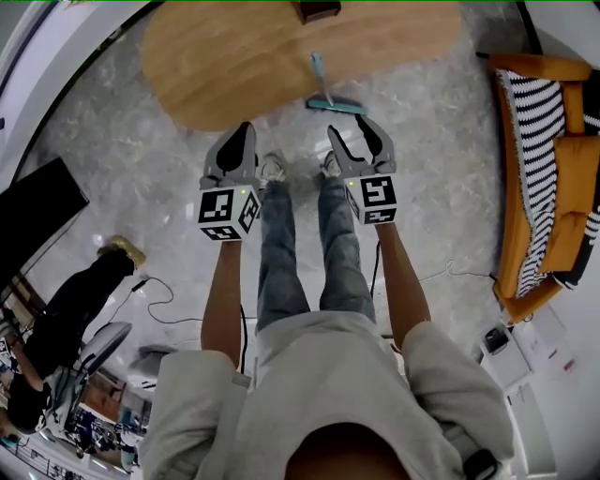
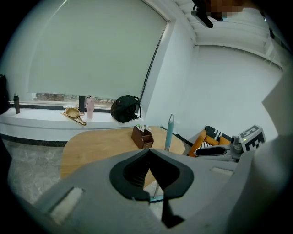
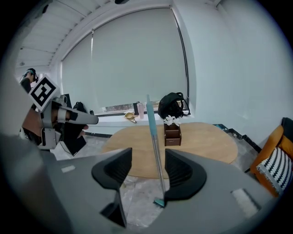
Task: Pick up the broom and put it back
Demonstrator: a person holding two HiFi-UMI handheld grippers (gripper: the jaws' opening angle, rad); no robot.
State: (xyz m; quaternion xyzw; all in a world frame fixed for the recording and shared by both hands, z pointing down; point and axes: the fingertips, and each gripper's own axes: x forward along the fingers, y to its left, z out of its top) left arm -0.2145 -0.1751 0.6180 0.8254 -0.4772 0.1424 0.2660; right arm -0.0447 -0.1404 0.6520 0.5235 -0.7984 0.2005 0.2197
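Broom: the broom (image 1: 322,82) stood nearly upright just past the person's shoes (image 1: 272,169). Its teal head was on the marble floor (image 1: 122,141), and its handle seemed to lean on the near edge of the oval wooden counter (image 1: 225,56).
Left tool: the left tool (image 1: 244,133) had its jaws together with nothing in them. It was held level with the other tool, left of the broom and clear of it.
Right tool: the right tool (image 1: 351,129) had its jaws apart and empty. From its own view the handle lined up in the gap, but it stood farther off and untouched.
Risk, tipping: the broom probably rested on little more than its head and one contact at the counter edge. A nudge from one jaw before both closed could have slid it sideways and dropped it.
Risk, grip: closing too near the top of the thin, smooth handle could have let the head swing or the handle twist.
Risk, counter: a swung handle could have struck the wooden box (image 1: 315,10) at the far side.
Open room: bare floor lay to the left and near.
Edges: the orange sofa (image 1: 539,169) closed off the right, and a cable (image 1: 159,302) trailed behind at near left.
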